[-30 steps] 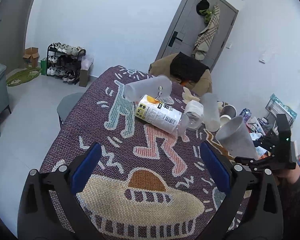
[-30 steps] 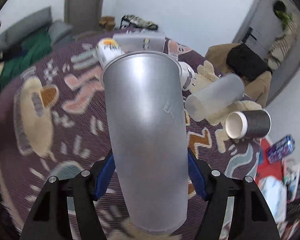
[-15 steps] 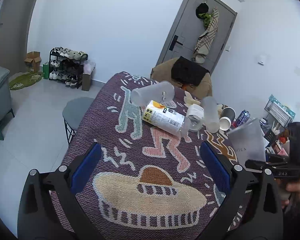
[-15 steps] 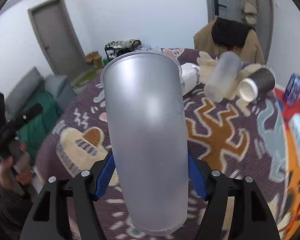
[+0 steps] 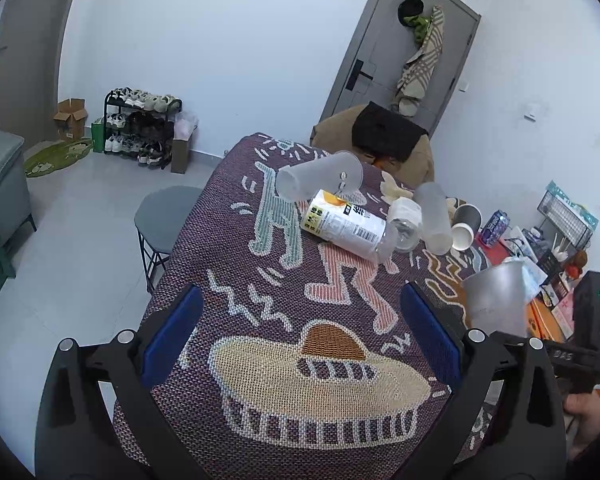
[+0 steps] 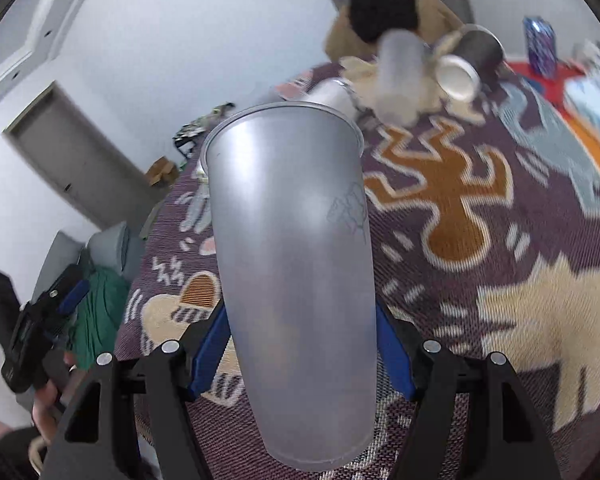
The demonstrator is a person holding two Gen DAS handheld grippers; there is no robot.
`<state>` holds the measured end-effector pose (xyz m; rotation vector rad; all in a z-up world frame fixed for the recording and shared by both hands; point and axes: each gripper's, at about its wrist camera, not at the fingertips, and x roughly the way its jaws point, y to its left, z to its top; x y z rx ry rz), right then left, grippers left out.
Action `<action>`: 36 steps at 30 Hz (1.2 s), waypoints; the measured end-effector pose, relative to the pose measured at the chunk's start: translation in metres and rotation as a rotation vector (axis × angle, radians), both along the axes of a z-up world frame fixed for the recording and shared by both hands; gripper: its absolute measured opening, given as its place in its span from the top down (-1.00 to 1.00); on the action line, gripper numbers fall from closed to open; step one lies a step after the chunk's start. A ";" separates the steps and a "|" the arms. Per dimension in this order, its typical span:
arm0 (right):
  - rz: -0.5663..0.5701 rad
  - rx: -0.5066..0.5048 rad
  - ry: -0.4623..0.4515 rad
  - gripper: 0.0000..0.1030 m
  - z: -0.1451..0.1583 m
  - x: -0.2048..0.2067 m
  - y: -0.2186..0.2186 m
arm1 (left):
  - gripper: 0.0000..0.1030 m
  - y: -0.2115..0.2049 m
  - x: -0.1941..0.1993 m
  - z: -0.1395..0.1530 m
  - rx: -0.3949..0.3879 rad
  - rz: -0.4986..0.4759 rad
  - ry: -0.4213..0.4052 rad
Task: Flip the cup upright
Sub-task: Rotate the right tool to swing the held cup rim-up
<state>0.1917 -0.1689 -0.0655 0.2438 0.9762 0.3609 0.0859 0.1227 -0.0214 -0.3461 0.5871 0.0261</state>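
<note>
The right gripper [image 6: 300, 360] was clamped on the grey cup [image 6: 292, 248], its blue pads pressed against both sides of the lower body. In the right wrist view the cup filled the centre of the frame, rim toward the top, base toward the bottom edge. In the left wrist view the same cup [image 5: 496, 296] appeared at the right of the frame, rim uppermost and nearly upright, above the patterned tablecloth [image 5: 284, 320]; whether its base touched the cloth could not be told.

The left gripper [image 5: 300, 344] hovered at the bottom of its frame with fingers spread wide, holding nothing.

Judgement on the step in hand: the turn looked almost complete. The cup should be brought fully plumb, lowered until the base sits flat on a bare patch of cloth, and only then released, with the jaws drawn straight back so the pads do not drag the light cup over. The woven cloth may be uneven.

Count, upper centre of the left wrist view:
- two frosted tumblers, one [image 5: 320, 176] and another [image 5: 434, 218], lying on their sides
- one labelled bottle [image 5: 344, 228], lying down
- one dark paper cup [image 5: 466, 226], lying down
- one grey cup, held
</note>
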 end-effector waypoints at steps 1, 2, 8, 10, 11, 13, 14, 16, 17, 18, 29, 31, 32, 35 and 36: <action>-0.012 -0.004 0.009 -0.31 -0.005 0.001 0.000 | -0.91 -0.002 0.001 0.000 0.001 -0.005 0.004; -0.023 -0.002 0.019 -0.32 -0.010 0.001 -0.001 | -0.91 -0.004 0.003 -0.001 0.002 -0.011 0.007; -0.020 0.008 0.062 -0.73 -0.020 0.003 -0.004 | -0.91 -0.025 0.016 0.002 0.010 -0.062 0.021; -0.024 0.000 0.019 -0.86 -0.010 -0.001 -0.009 | -0.91 -0.035 0.023 0.003 0.003 -0.089 0.030; -0.026 -0.004 -0.002 -0.85 -0.005 -0.003 -0.013 | -0.91 -0.040 0.027 0.003 -0.001 -0.102 0.033; -0.035 0.002 -0.017 -0.85 0.001 -0.006 -0.024 | -0.91 -0.053 0.033 0.005 -0.009 -0.130 0.030; -0.039 -0.005 -0.024 -0.85 0.004 -0.007 -0.028 | -0.91 -0.060 0.036 0.006 -0.012 -0.152 0.028; -0.042 -0.013 -0.040 -0.85 0.007 -0.011 -0.036 | -0.91 -0.073 0.042 0.006 -0.012 -0.187 0.028; -0.043 -0.010 -0.047 -0.85 0.008 -0.013 -0.041 | -0.91 -0.083 0.046 0.006 -0.010 -0.211 0.032; -0.038 -0.002 -0.055 -0.85 0.009 -0.015 -0.046 | -0.91 -0.089 0.049 0.006 -0.011 -0.227 0.037; -0.098 -0.075 -0.105 -0.85 0.005 -0.028 -0.084 | -0.91 -0.139 0.088 -0.009 -0.117 -0.372 0.127; -0.119 -0.067 -0.099 -0.86 0.001 -0.028 -0.095 | -0.91 -0.145 0.096 -0.014 -0.145 -0.390 0.151; -0.128 -0.068 -0.097 -0.86 -0.001 -0.028 -0.099 | -0.91 -0.148 0.099 -0.016 -0.158 -0.397 0.161; -0.137 -0.084 -0.099 -0.86 -0.004 -0.028 -0.106 | -0.91 -0.155 0.111 -0.024 -0.193 -0.413 0.201; -0.135 -0.090 -0.102 -0.86 -0.004 -0.028 -0.107 | -0.91 -0.158 0.116 -0.027 -0.210 -0.420 0.219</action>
